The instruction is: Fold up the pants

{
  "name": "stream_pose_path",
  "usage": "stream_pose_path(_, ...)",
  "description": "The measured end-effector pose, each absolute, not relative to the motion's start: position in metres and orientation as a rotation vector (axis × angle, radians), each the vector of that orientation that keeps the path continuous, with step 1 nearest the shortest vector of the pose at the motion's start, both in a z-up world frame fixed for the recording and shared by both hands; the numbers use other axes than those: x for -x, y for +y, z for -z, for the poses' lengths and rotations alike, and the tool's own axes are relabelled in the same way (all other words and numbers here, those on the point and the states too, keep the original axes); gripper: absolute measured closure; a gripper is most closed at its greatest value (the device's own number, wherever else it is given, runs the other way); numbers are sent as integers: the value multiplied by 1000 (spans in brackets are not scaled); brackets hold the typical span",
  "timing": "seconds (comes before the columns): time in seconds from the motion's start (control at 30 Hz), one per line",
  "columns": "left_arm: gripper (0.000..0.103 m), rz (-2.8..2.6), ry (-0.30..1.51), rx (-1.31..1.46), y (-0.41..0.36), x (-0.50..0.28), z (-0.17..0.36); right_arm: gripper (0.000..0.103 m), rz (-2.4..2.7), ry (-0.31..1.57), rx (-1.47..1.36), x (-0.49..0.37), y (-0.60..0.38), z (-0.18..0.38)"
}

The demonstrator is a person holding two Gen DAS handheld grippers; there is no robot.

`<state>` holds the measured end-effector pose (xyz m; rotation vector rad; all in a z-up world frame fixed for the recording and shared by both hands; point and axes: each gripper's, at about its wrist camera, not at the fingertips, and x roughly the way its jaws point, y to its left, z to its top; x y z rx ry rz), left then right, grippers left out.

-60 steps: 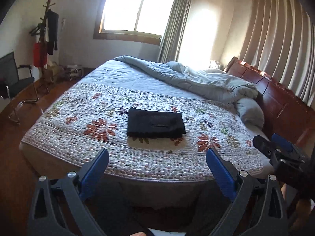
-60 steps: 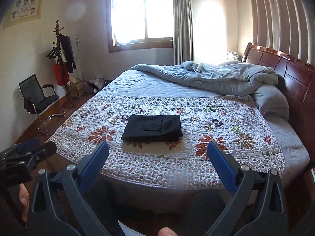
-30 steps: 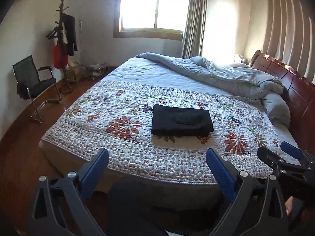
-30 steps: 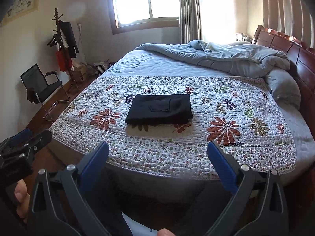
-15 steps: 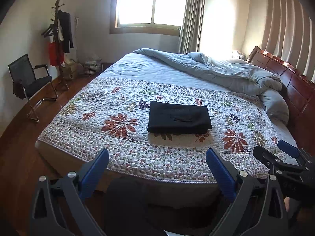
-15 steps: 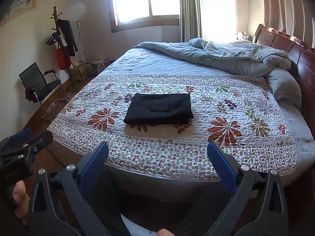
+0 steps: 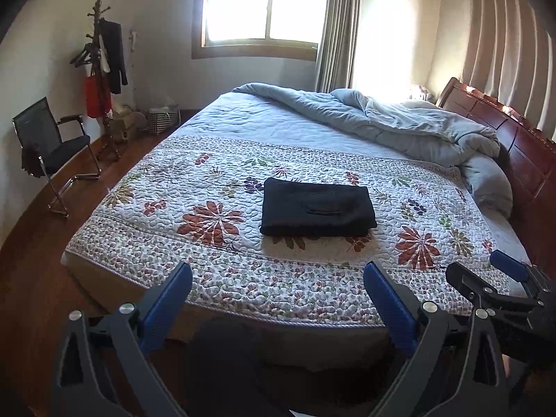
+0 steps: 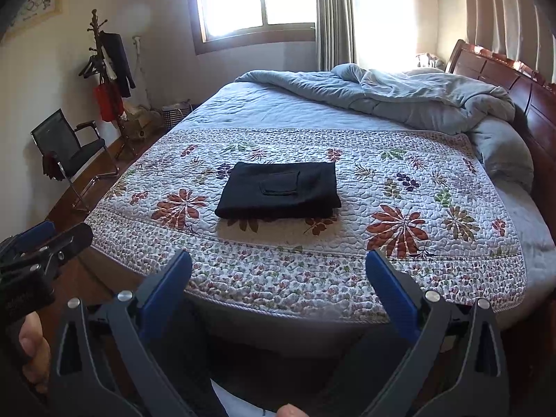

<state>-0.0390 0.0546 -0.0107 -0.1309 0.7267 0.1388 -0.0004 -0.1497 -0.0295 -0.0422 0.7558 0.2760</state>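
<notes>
Black pants (image 7: 318,207) lie folded into a neat rectangle, pocket side up, in the middle of the floral quilt on the bed (image 7: 222,274); they also show in the right wrist view (image 8: 279,190). My left gripper (image 7: 278,283) is open and empty, held off the near edge of the bed, well short of the pants. My right gripper (image 8: 278,276) is open and empty too, beside the left one at the same edge. Each gripper shows at the edge of the other's view.
A rumpled grey duvet (image 7: 399,121) lies across the far side of the bed by the wooden headboard (image 7: 521,139). A black chair (image 7: 52,149) and a coat stand (image 7: 100,66) stand by the left wall on the wooden floor.
Both grippers have shifted a little in front of the bed, so the view has swung and steadied. The pants have not moved. Both grippers stay open.
</notes>
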Motion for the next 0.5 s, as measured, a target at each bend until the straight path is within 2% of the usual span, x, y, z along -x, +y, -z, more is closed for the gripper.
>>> stream_pose_path(0.5,4,-133,746,122,52,29,13,3,-269,753,43,-9,-152,33)
